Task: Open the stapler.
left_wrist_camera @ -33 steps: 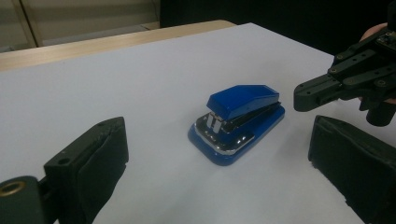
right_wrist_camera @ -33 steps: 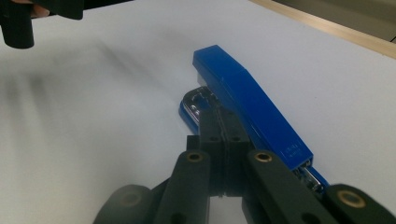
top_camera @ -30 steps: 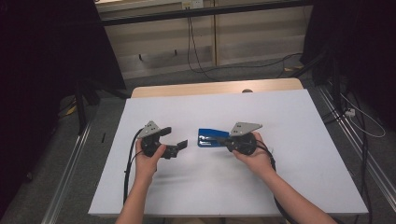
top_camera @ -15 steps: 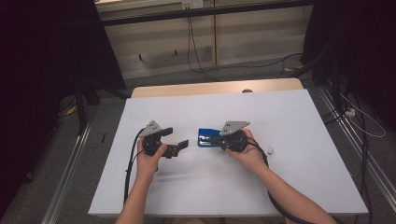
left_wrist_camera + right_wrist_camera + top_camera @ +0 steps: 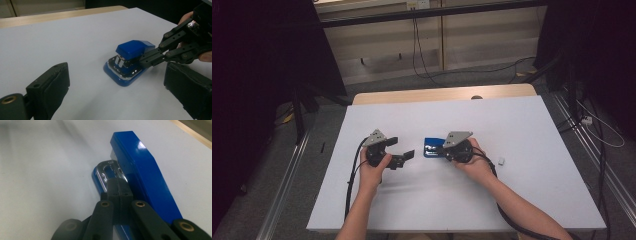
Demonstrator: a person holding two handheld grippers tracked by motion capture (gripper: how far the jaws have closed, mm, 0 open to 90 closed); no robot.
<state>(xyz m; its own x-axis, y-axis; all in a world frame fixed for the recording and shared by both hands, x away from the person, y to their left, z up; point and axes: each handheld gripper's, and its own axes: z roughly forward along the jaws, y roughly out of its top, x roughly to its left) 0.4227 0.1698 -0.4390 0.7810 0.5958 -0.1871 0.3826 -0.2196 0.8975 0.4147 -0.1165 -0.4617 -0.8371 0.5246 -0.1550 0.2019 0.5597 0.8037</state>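
- The glossy blue plastic stapler lies on the matte white table top just left of centre in the high view, its long body running toward the right hand.
- In the left gripper view the stapler sits mid-frame, its wedge-shaped top lifted off a rounded blue base, with a shiny chrome plate between them.
- The right gripper, black with a grey three-cornered plate on top, has its jaws pressed together; their joined tips are poked into the gap between the stapler's top and base, resting on the chrome.
- In the right gripper view the right gripper comes up from the bottom centre, the jaws meeting on the polished metal plate, while the smooth blue top runs diagonally along the right.
- The left gripper, in the left half of the high view, has its jaws spread wide with nothing between them, apart from the stapler.
- In the left gripper view its blocky, matte rubber pads stand at the lower left and lower right corners.
- A small white block lies on the table right of the right hand.
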